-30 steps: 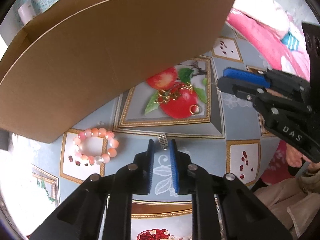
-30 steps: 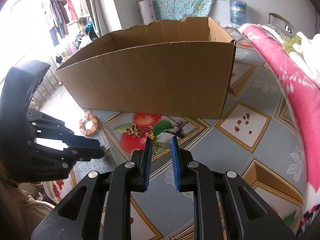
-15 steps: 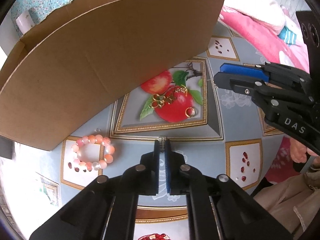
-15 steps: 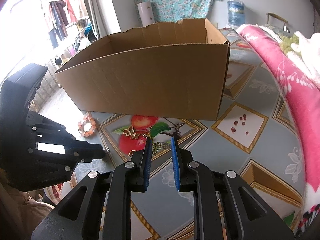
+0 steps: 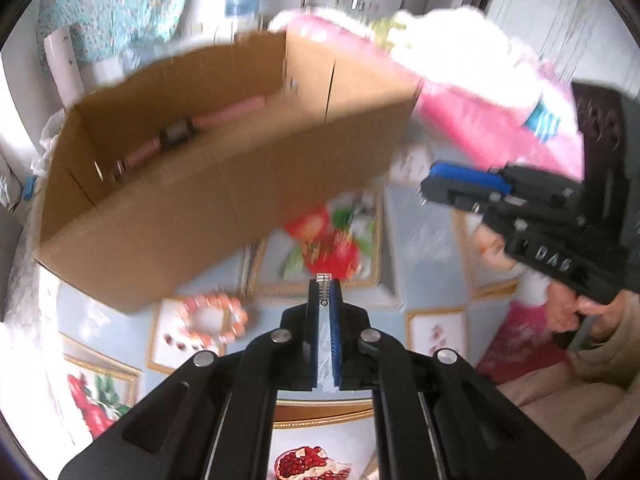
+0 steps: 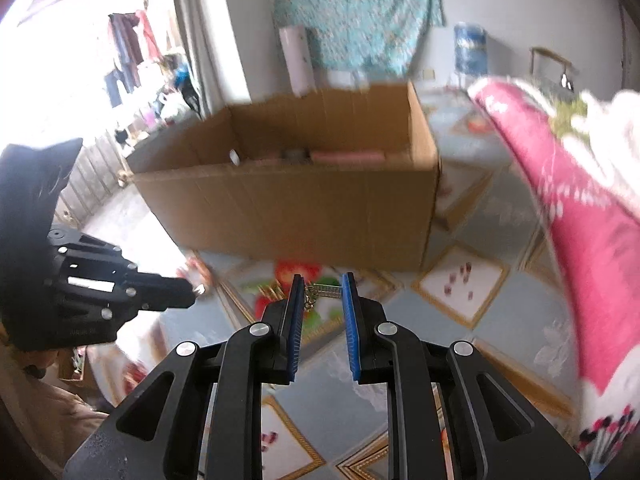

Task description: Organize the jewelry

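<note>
My left gripper [image 5: 325, 285] is shut on a small silver clip-like jewelry piece [image 5: 324, 279], held above the table in front of the open cardboard box [image 5: 208, 184]. A pink bead bracelet [image 5: 212, 320] lies on the tablecloth at lower left. Gold jewelry [image 5: 332, 248] lies blurred on the apple print. My right gripper [image 6: 322, 284] is open; a gold chain piece [image 6: 320, 292] hangs between its blue pads [image 6: 296, 312], attached at the left pad. The left gripper shows in the right wrist view [image 6: 188, 292], the right gripper in the left wrist view [image 5: 428, 184].
The box [image 6: 288, 208] holds a pink item [image 6: 348, 157] and a dark object. A pink blanket [image 6: 592, 220] lies along the right. The tablecloth [image 6: 500, 320] has fruit-print squares. The frames are motion-blurred.
My left gripper closed on the silver piece and lifted it from the table; the view now tilts up into the box. The right gripper has risen too, still open.
</note>
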### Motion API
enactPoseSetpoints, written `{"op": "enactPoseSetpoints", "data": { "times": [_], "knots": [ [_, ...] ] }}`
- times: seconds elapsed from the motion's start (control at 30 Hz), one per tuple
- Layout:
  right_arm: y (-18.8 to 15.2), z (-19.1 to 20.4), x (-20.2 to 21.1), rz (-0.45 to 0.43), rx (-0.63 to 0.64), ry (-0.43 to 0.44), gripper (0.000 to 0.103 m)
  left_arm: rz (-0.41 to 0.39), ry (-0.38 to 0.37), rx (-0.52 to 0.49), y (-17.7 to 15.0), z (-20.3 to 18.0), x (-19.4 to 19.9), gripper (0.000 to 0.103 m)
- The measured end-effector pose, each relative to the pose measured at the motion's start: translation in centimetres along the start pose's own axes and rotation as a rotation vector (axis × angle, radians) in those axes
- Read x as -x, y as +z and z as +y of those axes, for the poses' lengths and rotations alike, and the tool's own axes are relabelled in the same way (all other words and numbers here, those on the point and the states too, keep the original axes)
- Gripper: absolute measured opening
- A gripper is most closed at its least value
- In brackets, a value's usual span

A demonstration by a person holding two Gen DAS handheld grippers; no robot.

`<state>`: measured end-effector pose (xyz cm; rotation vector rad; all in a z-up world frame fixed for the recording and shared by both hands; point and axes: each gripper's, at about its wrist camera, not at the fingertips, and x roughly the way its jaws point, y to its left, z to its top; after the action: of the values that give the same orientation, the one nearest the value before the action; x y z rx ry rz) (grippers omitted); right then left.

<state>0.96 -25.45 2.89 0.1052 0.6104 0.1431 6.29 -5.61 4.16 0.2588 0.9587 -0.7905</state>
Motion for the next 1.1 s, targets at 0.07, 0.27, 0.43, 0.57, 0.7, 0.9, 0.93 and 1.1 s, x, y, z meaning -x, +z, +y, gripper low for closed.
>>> {"op": "enactPoseSetpoints", "data": {
  "times": [0.07,0.27,0.43,0.57,0.7,0.9,0.93,1.1],
  "knots": [
    [1.9,0.3,1.5,-0.057,0.003,0.048,0.017,-0.065,-0.04,0.016,1.3,0.3,2.6,0.004],
    [8.6,0.0,2.1,-0.161,0.021,0.156,0.017,-0.257,-0.078,0.009,6.4,1.6,7.8,0.004],
    [12.6,-0.5,-4.4,-0.014,0.032,0.167,0.017,-0.173,-0.035,0.094,11.2,4.8,2.8,0.004],
    [14.2,-1.3,-10.9,0.172,0.009,0.145,0.017,-0.042,-0.01,0.171,13.5,7.6,-2.4,0.004],
    [14.5,-1.3,-15.1,0.274,0.012,0.094,0.017,0.053,0.063,0.178,14.6,8.3,-5.9,0.004],
    [14.3,-2.2,-16.5,0.306,-0.014,0.058,0.02,0.109,0.114,0.247,15.4,10.1,-8.7,0.004],
    [14.3,-2.5,-16.4,0.301,-0.027,0.057,0.022,0.11,0.108,0.269,15.4,10.5,-8.9,0.004],
    [14.6,-3.5,-14.9,0.268,-0.065,0.056,0.023,0.089,0.094,0.29,15.6,10.8,-8.5,0.005]
  ]
}}
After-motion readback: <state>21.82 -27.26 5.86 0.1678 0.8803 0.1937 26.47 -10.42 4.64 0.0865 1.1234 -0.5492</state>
